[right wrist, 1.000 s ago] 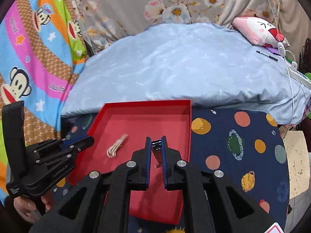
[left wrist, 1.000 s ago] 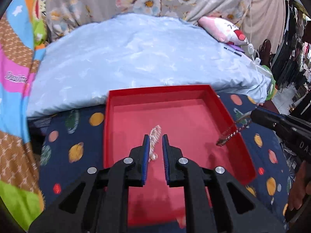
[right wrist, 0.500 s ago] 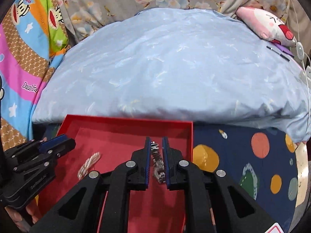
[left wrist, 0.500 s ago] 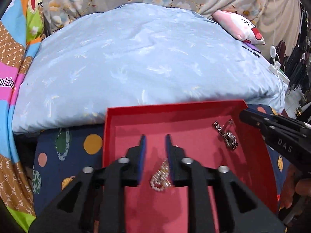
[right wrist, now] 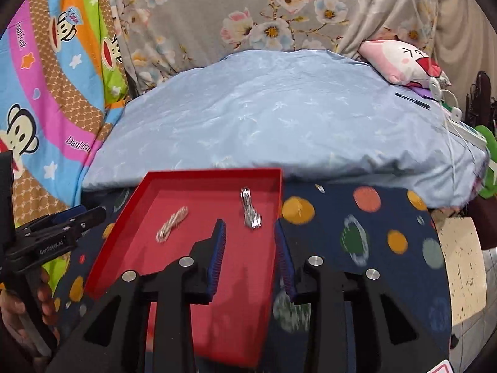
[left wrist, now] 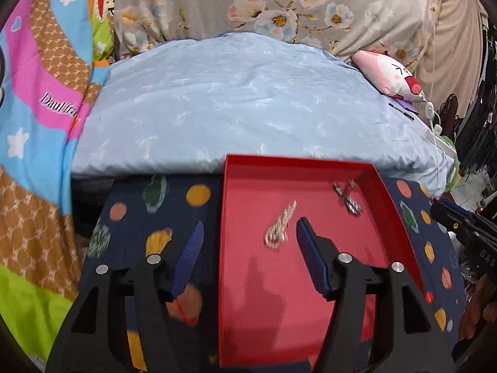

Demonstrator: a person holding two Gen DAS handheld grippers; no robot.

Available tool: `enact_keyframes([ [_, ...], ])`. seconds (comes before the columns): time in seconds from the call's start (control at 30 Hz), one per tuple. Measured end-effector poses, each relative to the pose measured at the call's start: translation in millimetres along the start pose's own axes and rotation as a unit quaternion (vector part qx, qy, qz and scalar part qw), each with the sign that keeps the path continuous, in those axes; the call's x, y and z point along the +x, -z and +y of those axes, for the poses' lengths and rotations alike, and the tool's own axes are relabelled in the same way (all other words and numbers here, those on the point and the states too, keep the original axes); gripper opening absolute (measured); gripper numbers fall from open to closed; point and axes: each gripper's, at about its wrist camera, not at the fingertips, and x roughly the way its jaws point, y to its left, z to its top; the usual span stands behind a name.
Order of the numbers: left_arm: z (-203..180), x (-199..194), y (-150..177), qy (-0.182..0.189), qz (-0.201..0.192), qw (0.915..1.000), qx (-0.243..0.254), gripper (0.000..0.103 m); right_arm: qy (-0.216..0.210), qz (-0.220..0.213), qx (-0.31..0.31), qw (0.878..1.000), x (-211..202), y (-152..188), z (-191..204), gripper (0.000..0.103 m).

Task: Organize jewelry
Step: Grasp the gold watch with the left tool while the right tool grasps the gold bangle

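Left wrist view: the left tongs point(left wrist: 248, 248) gape wide, gripping nothing, above the red tray point(left wrist: 310, 168). Just past them lies the pearl bracelet point(left wrist: 279, 225), farther right the silver chain point(left wrist: 349, 200). The right tongs point(right wrist: 250, 245) are likewise spread and empty.

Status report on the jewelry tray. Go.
Left gripper open, empty. Right gripper open, empty. Pearl bracelet and silver watch lying apart inside red tray. Nothing in the way.

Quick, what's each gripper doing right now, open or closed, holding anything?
Left gripper: open, holding nothing; the pearl strand lies in the red tray.
Right gripper: open, holding nothing; the silver chain lies in the tray.
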Motion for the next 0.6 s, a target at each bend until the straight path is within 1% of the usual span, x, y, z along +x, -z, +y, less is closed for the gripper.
enact_keyframes([
  [0.07,2,-15,18,-0.002,0.005,1.0000,-0.006,0.060,0.009,0.002,0.003,1.000,-18,21,-1,0.036],
  [0.13,3,-31,37,-0.011,0.005,0.9999,-0.006,0.060,0.013,0.009,0.008,1.000,-34,42,-1,0.038],
  [0.23,3,-53,68,-0.026,0.008,0.9996,-0.001,0.062,0.016,0.020,0.011,1.000,-53,71,1,0.038],
  [0.33,4,-67,97,-0.028,0.021,0.9993,-0.008,0.062,0.019,0.038,0.007,0.999,-69,104,9,0.038],
  [0.4,4,-74,117,-0.030,0.033,0.9989,-0.013,0.062,0.015,0.047,0.005,0.999,-77,120,14,0.038],
  [0.47,4,-79,130,-0.032,0.041,0.9986,-0.014,0.062,0.011,0.057,0.000,0.998,-84,136,21,0.038],
  [0.6,1,-88,160,-0.053,0.050,0.9973,-0.014,0.062,-0.005,0.080,0.000,0.997,-89,163,33,0.038],
])
